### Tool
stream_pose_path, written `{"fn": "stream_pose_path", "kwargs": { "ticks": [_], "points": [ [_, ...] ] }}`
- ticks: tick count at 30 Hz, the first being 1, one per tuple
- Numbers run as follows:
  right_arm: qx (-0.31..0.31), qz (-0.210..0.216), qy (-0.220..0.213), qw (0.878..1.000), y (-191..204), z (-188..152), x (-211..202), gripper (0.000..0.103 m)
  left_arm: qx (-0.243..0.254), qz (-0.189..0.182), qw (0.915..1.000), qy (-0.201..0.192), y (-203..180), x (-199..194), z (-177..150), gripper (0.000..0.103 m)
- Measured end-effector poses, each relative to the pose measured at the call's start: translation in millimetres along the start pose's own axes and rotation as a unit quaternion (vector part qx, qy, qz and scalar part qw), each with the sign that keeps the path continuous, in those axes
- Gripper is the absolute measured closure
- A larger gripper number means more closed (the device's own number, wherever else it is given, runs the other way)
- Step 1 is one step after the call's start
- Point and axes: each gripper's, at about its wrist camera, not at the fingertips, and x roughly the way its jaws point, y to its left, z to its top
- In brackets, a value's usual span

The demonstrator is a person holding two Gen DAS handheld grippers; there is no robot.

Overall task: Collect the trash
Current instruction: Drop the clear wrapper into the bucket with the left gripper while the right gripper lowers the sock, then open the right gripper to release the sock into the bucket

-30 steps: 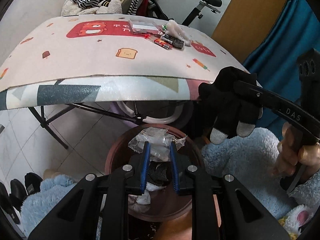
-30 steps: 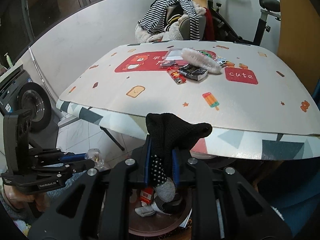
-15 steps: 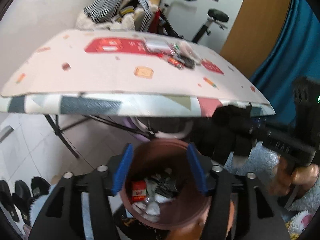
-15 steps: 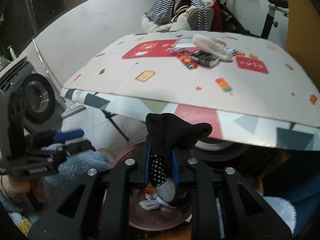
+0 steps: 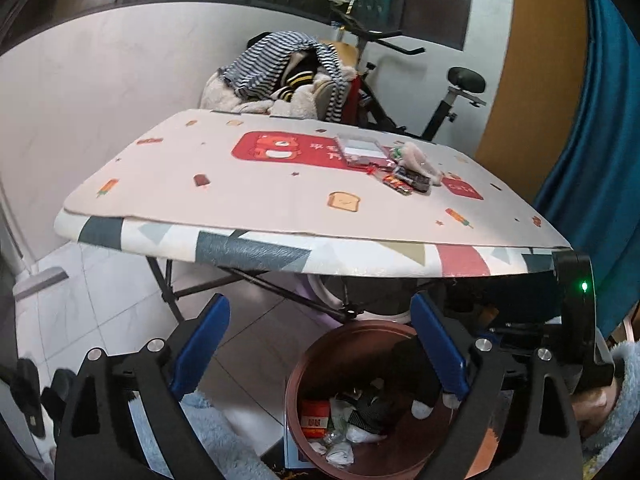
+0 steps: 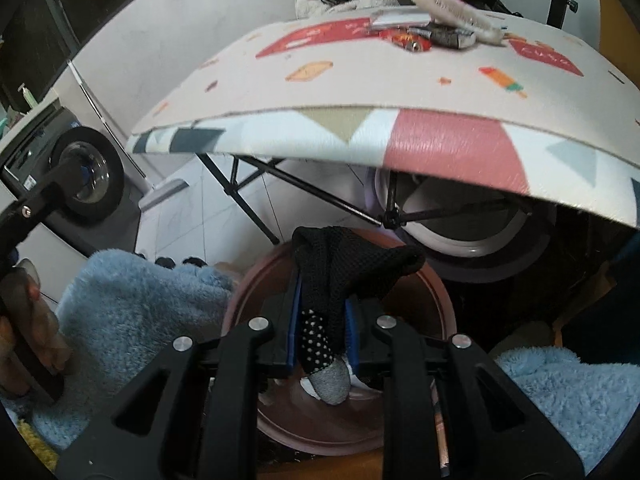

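Black glove (image 6: 340,276) with white dots, reddish-brown bin (image 5: 352,336), blue sleeve (image 6: 132,296)

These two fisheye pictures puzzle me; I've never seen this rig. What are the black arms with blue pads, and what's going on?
No robot: a person holds a two-finger tool in each hand, each with its own camera looking along its fingers. In the left view, the left hand-held gripper stands open and empty above the round brown plastic bin; its jaws have just been opening. In the right view, the right hand-held gripper pinches a black knitted glove with grey fingertips over that bin. Wrappers lie on the cartoon-print folding table.
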Motion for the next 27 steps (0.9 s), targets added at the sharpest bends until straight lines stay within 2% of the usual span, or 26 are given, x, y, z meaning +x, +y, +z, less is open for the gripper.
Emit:
{"fn": "stream_pose_path", "kwargs": {
  "ticks": [5,10,12,14,17,19,21,27],
  "points": [
    [-0.013,-0.006,0.017,1.000,5.1,-6.3,10.8,0.079,-0.011,0.004,0.9999,0.003,2.6,3.4,-3.0,0.014],
    [-0.027,-0.008,0.022,0.999,11.5,-7.5,15.6,0.069,-0.019,0.001,0.9998,0.008,4.8,6.3,-4.4,0.014],
    [-0.024,-0.009,0.023,0.999,9.9,-8.3,16.3,0.059,-0.026,0.000,0.9996,0.009,6.5,6.3,-4.9,0.014],
    [-0.020,-0.010,0.024,0.999,8.0,-8.3,16.9,0.044,-0.036,0.000,0.9993,0.008,10.3,6.2,-4.9,0.014],
    [-0.011,-0.009,0.028,1.000,4.8,-8.6,17.8,0.031,-0.046,0.000,0.9989,0.007,13.8,5.6,-5.5,0.014],
    [-0.008,-0.010,0.031,0.999,3.7,-9.2,18.6,0.025,-0.047,0.000,0.9989,0.006,14.1,5.1,-5.3,0.014],
    [-0.007,-0.011,0.035,0.999,3.2,-9.6,20.0,0.024,-0.045,0.001,0.9990,0.005,13.3,4.5,-5.3,0.014],
    [-0.005,-0.013,0.030,0.999,2.8,-9.1,19.0,0.007,-0.044,0.001,0.9990,0.004,13.5,3.7,-4.8,0.014]
  ]
}}
